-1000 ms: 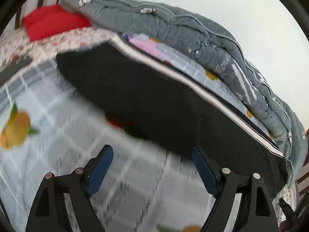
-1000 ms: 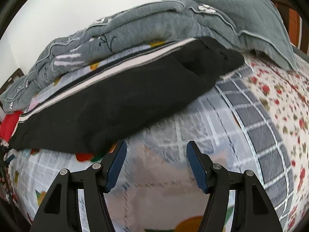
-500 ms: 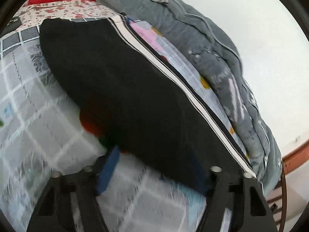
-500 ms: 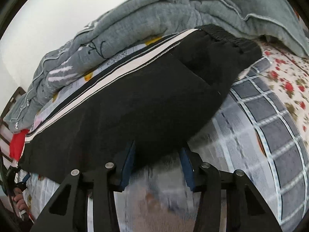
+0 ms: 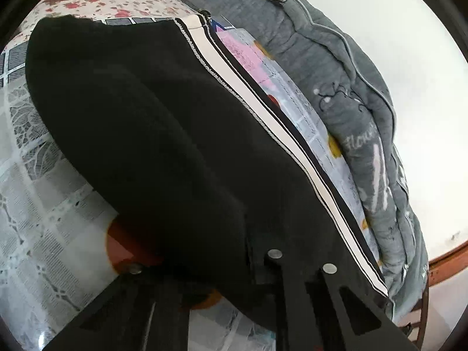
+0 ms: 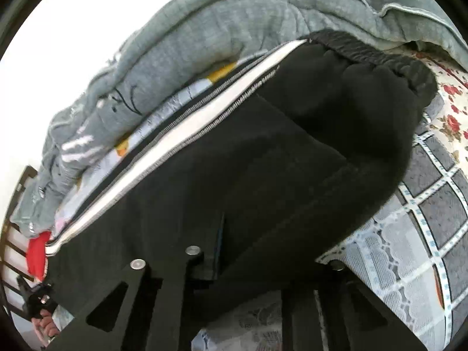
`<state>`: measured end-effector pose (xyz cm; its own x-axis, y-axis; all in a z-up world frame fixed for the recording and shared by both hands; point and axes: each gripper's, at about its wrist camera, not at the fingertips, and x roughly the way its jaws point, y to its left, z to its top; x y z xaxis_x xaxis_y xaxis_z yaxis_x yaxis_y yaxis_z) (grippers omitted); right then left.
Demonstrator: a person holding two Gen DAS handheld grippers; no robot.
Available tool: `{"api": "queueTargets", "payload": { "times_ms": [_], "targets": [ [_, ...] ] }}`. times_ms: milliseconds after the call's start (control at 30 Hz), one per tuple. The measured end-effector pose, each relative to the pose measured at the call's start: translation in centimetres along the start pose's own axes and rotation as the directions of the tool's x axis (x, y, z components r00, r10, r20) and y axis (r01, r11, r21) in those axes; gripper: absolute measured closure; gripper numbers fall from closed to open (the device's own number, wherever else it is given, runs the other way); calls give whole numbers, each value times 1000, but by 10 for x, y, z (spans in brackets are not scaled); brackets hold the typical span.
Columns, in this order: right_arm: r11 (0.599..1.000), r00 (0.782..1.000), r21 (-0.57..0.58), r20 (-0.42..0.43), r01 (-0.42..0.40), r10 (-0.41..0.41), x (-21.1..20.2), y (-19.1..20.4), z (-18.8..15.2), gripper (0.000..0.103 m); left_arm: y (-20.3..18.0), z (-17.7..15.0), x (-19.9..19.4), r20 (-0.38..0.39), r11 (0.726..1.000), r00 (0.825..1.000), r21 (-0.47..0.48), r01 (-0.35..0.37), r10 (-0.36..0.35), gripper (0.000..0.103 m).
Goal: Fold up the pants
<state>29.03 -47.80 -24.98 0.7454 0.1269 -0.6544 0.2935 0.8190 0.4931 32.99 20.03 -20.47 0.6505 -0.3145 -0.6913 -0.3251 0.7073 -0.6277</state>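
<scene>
Both grippers are pinching the near edge of the one pair of black pants (image 5: 163,134): the left gripper (image 5: 201,275) has just been closing and its jaws are now standing narrow with the dark cloth bunched between them, and the right gripper (image 6: 263,263) has likewise just been closing on the same hem, a sliver of blue pad showing against the fabric. Those pants are lying flat across the bed, one white side stripe (image 5: 263,114) running along their far edge and the elastic waistband (image 6: 377,55) sitting at the right end. One grey quilt (image 5: 336,67) is heaped just beyond that stripe, crowding the far side. One checked lace-print sheet (image 5: 38,193) is lying bare on the near side, giving open room there, while a floral cover (image 6: 450,99) is lying beyond the waistband. One red cushion (image 6: 36,254) is showing at the left end, near a person's hand (image 6: 44,329).
</scene>
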Motion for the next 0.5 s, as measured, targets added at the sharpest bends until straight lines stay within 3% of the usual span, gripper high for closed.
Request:
{"api": "queueTargets", "payload": {
  "times_ms": [233,500],
  "targets": [
    [999,999,-44,45,-9,11,-57,2,-35,91,20,-26,-46,14,999,1000,34,-25,24,90],
    [997,999,-70,31,-18,21,-133,-31,-98,92,59,-89,-108,29,997,999,60,-47,46,90]
  ]
}}
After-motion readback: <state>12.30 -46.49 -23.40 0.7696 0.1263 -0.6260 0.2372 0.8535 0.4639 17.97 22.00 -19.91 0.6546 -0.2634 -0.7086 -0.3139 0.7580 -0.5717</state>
